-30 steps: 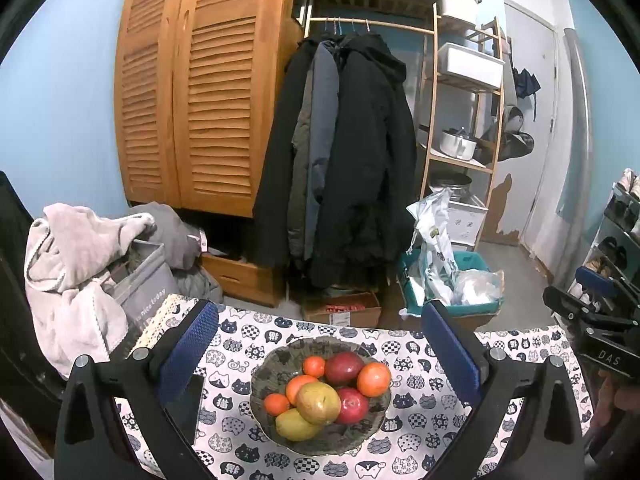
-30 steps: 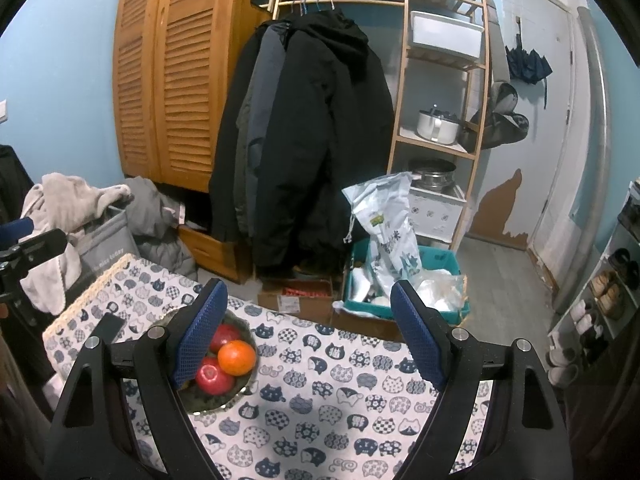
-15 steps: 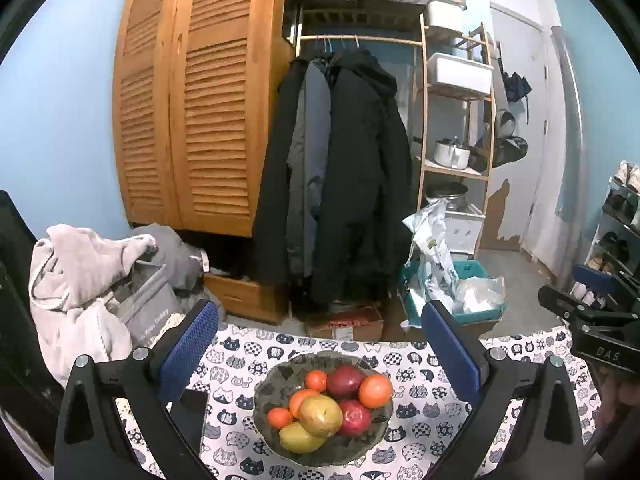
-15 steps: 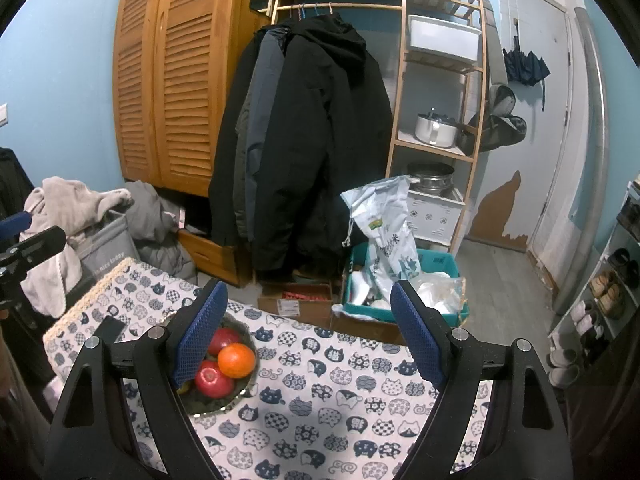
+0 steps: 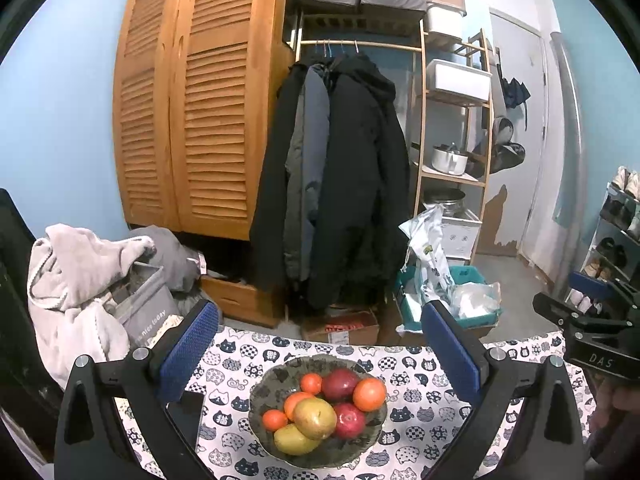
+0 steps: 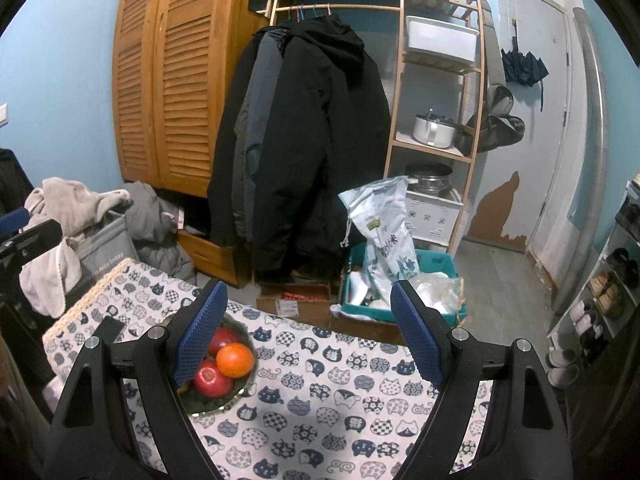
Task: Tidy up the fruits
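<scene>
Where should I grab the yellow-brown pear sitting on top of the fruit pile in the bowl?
Take the pear across its wide middle, coming down from above. It lies on its side atop the pile, so its flanks are exposed, while neighbouring fruit and the bowl rim block a low approach.

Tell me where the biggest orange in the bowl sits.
In the left wrist view the biggest orange sits at the right edge of the fruit bowl, beside the dark red apple and above another red apple.
</scene>
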